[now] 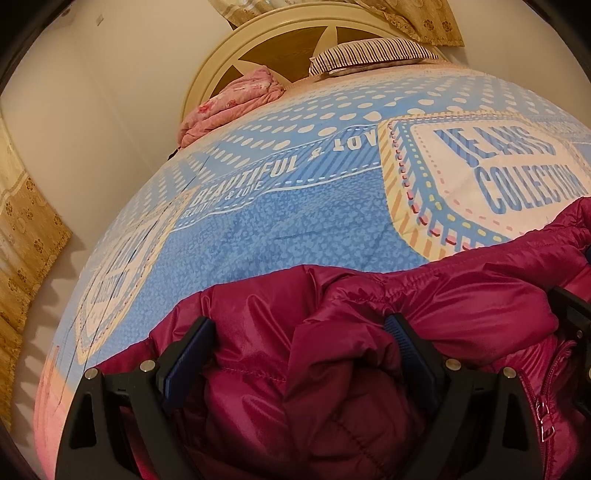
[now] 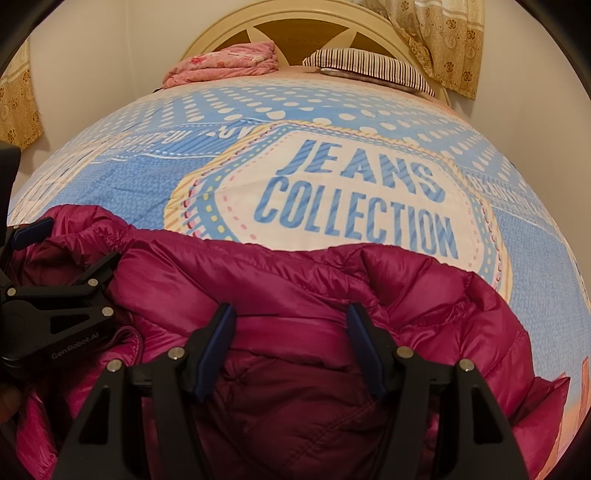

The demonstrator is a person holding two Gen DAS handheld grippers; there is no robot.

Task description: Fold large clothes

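Observation:
A magenta puffer jacket [image 1: 351, 302] lies bunched on the near end of the bed, its zipper [image 1: 543, 424] at the right. My left gripper [image 1: 297, 343] has a thick fold of the padding bulging between its blue pads, which press into it. In the right wrist view the same jacket [image 2: 406, 295] fills the foreground. There my right gripper [image 2: 291, 341] holds a wide roll of it between its pads. The left gripper [image 2: 70, 243] also shows at the left edge of that view, and part of the right gripper's fingers [image 1: 576, 310] at the right edge of the left wrist view.
The bed cover [image 2: 351, 155] is blue and white with "JEANS COLLECTION" print. At the head lie a folded pink quilt [image 2: 225, 61] and a striped pillow [image 2: 369, 66] before a cream headboard [image 2: 288, 18]. Curtains [image 2: 447, 40] hang at both sides. The bed's left edge drops to the floor [image 1: 48, 295].

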